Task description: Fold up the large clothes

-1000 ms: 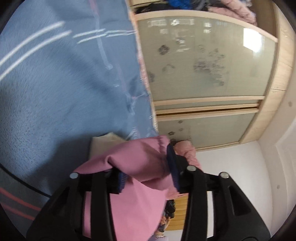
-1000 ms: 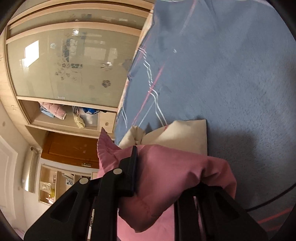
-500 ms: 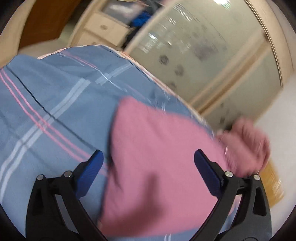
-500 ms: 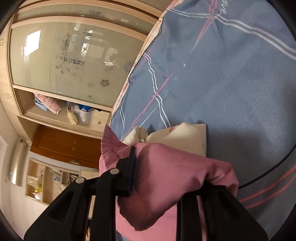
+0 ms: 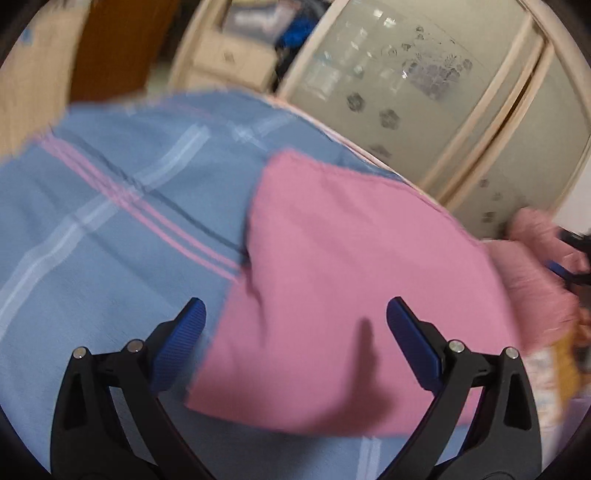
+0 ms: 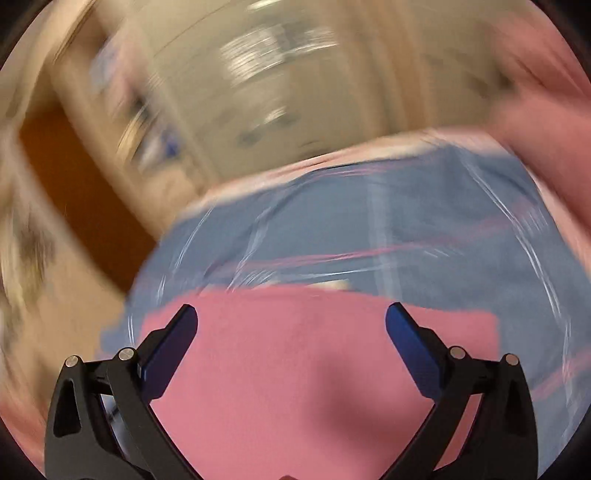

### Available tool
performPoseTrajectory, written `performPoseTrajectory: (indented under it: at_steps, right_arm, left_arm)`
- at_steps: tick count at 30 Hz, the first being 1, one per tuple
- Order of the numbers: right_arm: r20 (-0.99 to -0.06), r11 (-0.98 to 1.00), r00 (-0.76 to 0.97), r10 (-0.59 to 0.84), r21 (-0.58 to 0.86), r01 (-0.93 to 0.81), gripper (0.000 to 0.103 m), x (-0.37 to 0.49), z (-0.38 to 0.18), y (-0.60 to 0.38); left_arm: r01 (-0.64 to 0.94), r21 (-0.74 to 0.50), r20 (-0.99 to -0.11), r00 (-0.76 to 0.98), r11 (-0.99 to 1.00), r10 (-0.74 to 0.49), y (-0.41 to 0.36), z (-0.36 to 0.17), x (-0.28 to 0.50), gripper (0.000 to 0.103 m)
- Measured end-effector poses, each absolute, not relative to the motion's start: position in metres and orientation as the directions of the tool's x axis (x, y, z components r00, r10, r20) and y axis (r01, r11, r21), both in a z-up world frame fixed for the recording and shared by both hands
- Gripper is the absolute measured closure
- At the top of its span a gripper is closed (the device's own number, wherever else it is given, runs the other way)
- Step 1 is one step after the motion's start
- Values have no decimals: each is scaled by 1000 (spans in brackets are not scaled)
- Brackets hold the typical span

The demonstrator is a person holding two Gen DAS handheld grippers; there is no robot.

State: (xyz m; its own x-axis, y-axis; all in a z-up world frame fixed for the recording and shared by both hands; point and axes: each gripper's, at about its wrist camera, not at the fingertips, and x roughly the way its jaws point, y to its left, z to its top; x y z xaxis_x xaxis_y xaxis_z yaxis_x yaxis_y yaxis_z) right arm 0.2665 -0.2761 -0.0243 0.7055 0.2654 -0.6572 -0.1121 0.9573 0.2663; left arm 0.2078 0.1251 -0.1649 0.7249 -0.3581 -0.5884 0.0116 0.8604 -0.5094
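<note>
A pink garment [image 5: 354, 266] lies folded flat on the blue plaid bedspread [image 5: 103, 229]. My left gripper [image 5: 295, 325] is open and empty, its blue pads spread above the garment's near edge. In the right wrist view, which is motion-blurred, the same pink garment [image 6: 303, 362] lies under my right gripper [image 6: 291, 328], which is open and empty. A bunched part of the pink fabric [image 5: 535, 273] sits at the far right of the left wrist view, beside another black and blue gripper at the frame's edge.
A wardrobe with frosted sliding doors [image 5: 424, 81] stands beyond the bed. A brown wooden door [image 5: 110, 48] and open shelves with clothes [image 5: 266, 33] are at the back left. More pink fabric [image 6: 546, 92] fills the upper right of the right wrist view.
Both grippers let go of the pink garment and opened wide. The garment now lies flat on the bedspread. The left gripper released first; the right one followed and is swinging fast.
</note>
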Motion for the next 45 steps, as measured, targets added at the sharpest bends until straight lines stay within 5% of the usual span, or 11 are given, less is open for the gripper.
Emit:
performPoseTrajectory:
  at_steps: [15, 17, 23, 26, 30, 33, 34, 36, 37, 40, 45]
  right_arm:
    - [-892, 809, 347, -290, -422, -409, 3, 410, -181, 135]
    - [-869, 810, 323, -376, -477, -340, 53, 419, -197, 126]
    - [-824, 869, 379, -422, -487, -91, 89, 432, -167, 77]
    - [-728, 821, 456, -512, -571, 10, 90, 445, -152, 61]
    - [-849, 877, 404, -341, -442, -187, 90, 448, -180, 53]
    - [-863, 979, 505, -33, -131, -158, 56, 441, -134, 21]
    - [-841, 986, 538, 58, -37, -165, 28, 441, -119, 13]
    - [-799, 982, 587, 130, 22, -186, 16, 432, -91, -1]
    - [-810, 984, 576, 106, 1, -180, 19, 431, -86, -7]
    - [-848, 983, 525, 72, -29, -182, 81, 421, -87, -11]
    - [-930, 962, 365, 37, -65, -264, 86, 402, -145, 5]
  left_arm:
    - [164, -774, -427, 577, 611, -696, 157, -196, 217, 2]
    - [168, -785, -420, 563, 596, -712, 161, -197, 217, 2]
    - [167, -811, -382, 575, 561, -723, 168, -195, 213, 2]
    - [153, -806, -387, 595, 572, -705, 168, -194, 217, 2]
    - [139, -812, -391, 593, 567, -704, 163, -195, 213, 2]
    - [138, -804, -400, 595, 578, -698, 158, -192, 217, 2]
    - [138, -799, -405, 596, 586, -693, 155, -191, 216, 2]
    - [138, -785, -419, 600, 604, -681, 150, -190, 216, 2]
    - [137, -781, -422, 603, 609, -677, 143, -186, 220, 2]
    - [127, -783, -421, 613, 609, -669, 138, -184, 228, 2]
    - [115, -776, -430, 623, 620, -654, 133, -186, 239, 2]
